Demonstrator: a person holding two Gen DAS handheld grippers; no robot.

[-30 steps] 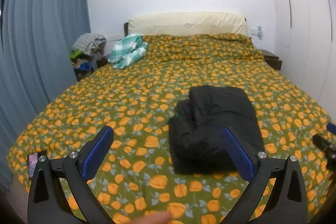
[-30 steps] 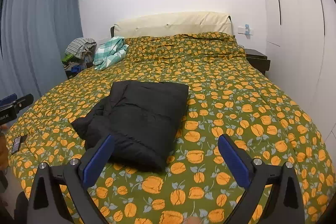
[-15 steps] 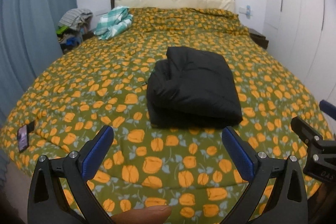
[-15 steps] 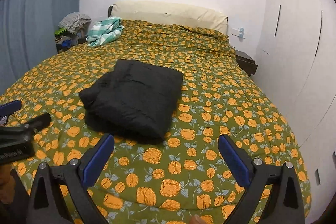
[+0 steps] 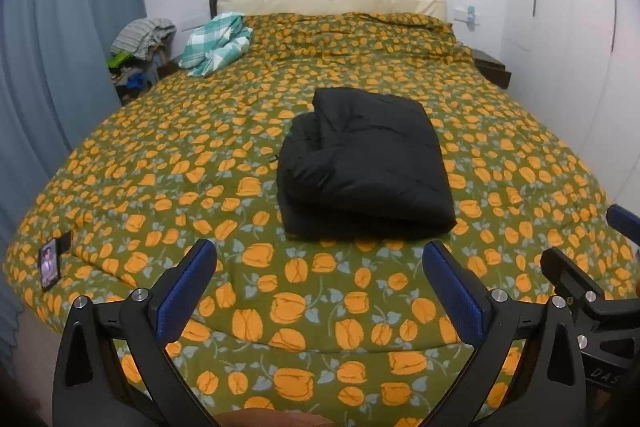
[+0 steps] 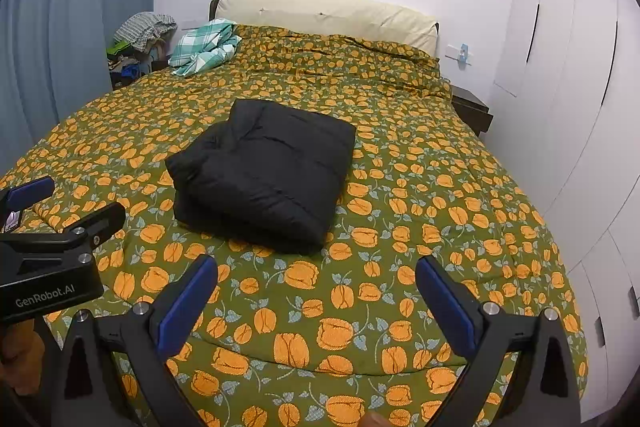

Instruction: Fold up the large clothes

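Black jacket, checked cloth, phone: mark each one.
black jacket [image 5: 372,163], left wrist view, middle of folded top.
checked cloth [image 5: 218,45], left wrist view, middle of the heap.
phone [image 5: 50,264], left wrist view, its screen.

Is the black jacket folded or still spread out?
Folded. The jacket lies as a compact, layered rectangle on the bed, no sleeves trailing; neither gripper touches it.

You pulled both the left gripper [image 5: 320,267] and right gripper [image 6: 316,277] back from the folded black jacket [image 5: 366,163], views steadier now.
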